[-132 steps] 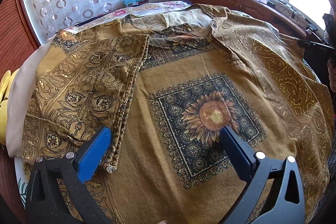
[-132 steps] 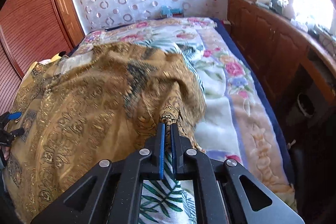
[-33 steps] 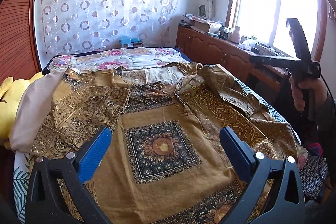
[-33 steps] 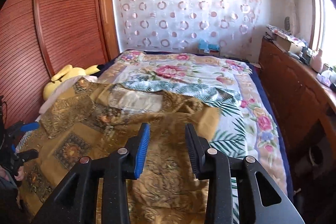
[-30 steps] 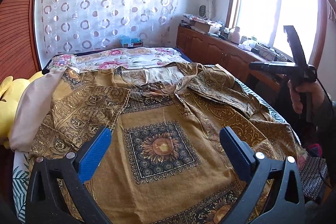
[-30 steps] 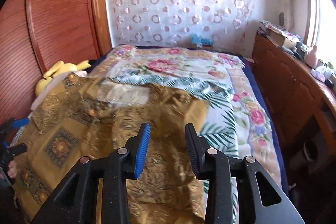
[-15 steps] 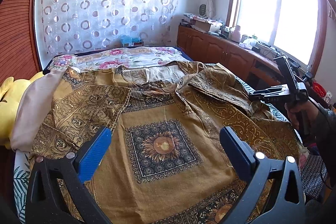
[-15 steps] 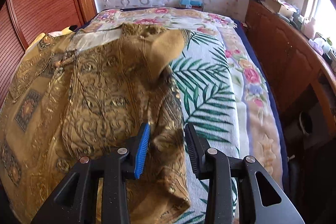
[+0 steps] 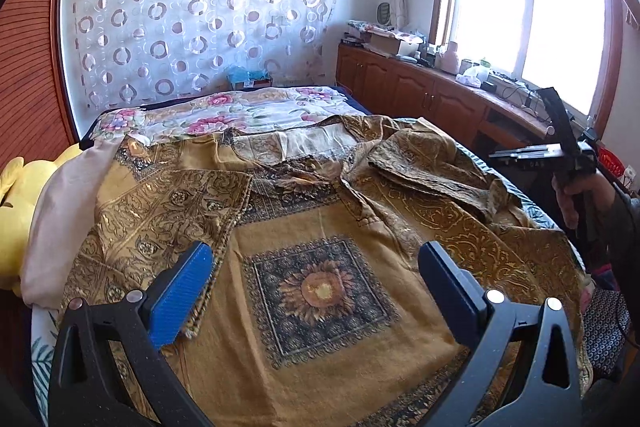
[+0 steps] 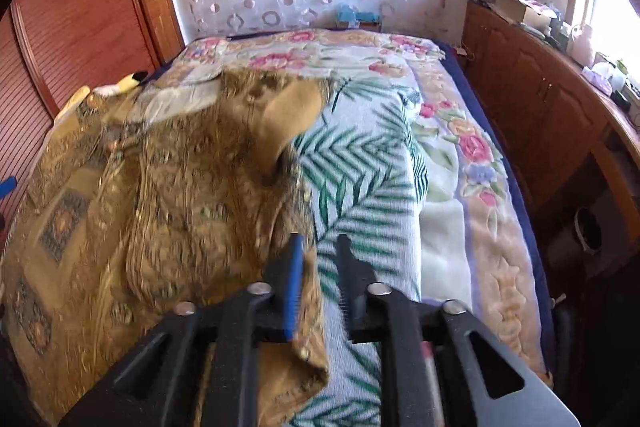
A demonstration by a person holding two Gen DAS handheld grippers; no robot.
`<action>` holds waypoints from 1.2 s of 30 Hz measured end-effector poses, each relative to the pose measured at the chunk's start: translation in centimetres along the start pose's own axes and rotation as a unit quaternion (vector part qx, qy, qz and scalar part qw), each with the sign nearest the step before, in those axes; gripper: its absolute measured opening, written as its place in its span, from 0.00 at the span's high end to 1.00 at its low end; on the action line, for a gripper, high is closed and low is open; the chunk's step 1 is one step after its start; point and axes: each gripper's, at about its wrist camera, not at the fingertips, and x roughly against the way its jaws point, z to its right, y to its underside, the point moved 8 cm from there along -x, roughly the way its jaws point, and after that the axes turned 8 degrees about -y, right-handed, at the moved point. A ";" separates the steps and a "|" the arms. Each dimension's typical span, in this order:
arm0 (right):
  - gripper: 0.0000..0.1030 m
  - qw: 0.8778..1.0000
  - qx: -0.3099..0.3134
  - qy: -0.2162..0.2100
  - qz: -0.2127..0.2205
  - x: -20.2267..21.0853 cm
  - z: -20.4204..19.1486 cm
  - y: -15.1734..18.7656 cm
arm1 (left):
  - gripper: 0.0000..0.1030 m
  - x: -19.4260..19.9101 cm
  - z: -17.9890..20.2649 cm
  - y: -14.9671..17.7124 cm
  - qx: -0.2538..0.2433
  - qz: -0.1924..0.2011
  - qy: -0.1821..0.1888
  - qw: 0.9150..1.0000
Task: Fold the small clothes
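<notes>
1. Ochre patterned cloth, the garment, covers the near half of the bed; only the left wrist view shows its sunflower panel, and only the right wrist view shows the garment's right edge against the palm-leaf blanket.
2. The left gripper stands wide open above the panel, apart from the cloth.
3. The right gripper is parted, nothing pinched; the garment's right hem lies just under its left finger, bare blanket between the tips.
4. Beyond the garment, floral bedding runs free to the curtain.
5. Right of the garment, a wooden cabinet lines the bed.
</notes>
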 end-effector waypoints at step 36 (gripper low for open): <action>0.59 1.000 0.005 0.018 -0.014 -9.8 4.7 -9.6 | 0.00 -6.9 -10.2 -2.8 0.026 -0.044 -0.076 0.996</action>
